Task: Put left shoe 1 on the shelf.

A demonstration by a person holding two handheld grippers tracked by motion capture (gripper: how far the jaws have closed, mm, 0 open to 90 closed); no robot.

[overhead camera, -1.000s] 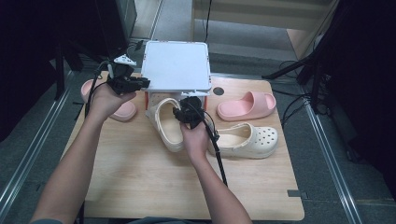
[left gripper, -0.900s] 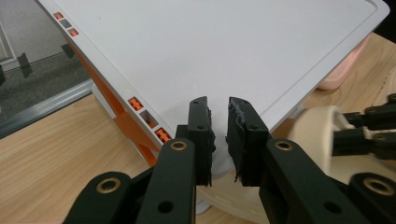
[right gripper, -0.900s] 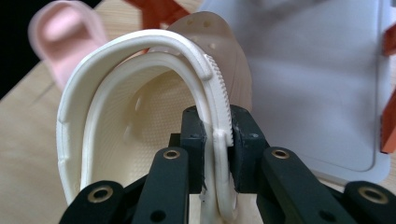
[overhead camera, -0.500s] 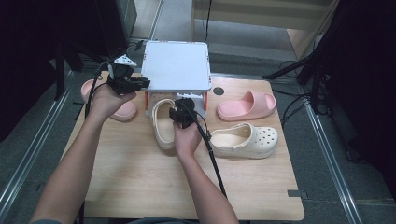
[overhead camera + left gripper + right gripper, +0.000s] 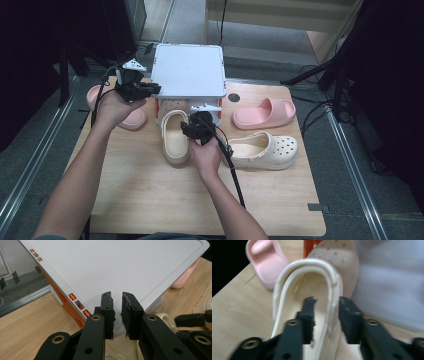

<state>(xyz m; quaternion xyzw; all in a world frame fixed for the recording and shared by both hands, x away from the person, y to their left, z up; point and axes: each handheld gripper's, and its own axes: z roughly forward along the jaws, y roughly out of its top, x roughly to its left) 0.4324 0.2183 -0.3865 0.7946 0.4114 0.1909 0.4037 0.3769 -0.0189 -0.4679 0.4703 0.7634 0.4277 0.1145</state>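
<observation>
A white shelf (image 5: 189, 70) on orange legs stands at the back of the wooden table (image 5: 150, 200). My left gripper (image 5: 152, 90) is shut on the near left corner of the shelf top (image 5: 112, 265), jaws close together (image 5: 118, 312). One cream clog (image 5: 175, 142) lies with its toe under the shelf. My right gripper (image 5: 186, 131) straddles that clog's side rim (image 5: 332, 290), one jaw inside the shoe and one outside. Its jaws have just been opening and the pads stand off the rim (image 5: 327, 312).
A second cream clog (image 5: 265, 150) lies to the right of my right hand. Pink slippers rest at the right back (image 5: 264, 112) and at the left edge (image 5: 127, 119). A cable (image 5: 235, 175) trails from the right gripper toward the front.
My right gripper has shifted a little left with the clog, whose toe now sits straighter under the shelf. Its jaws stand wider. The left gripper has kept still.
</observation>
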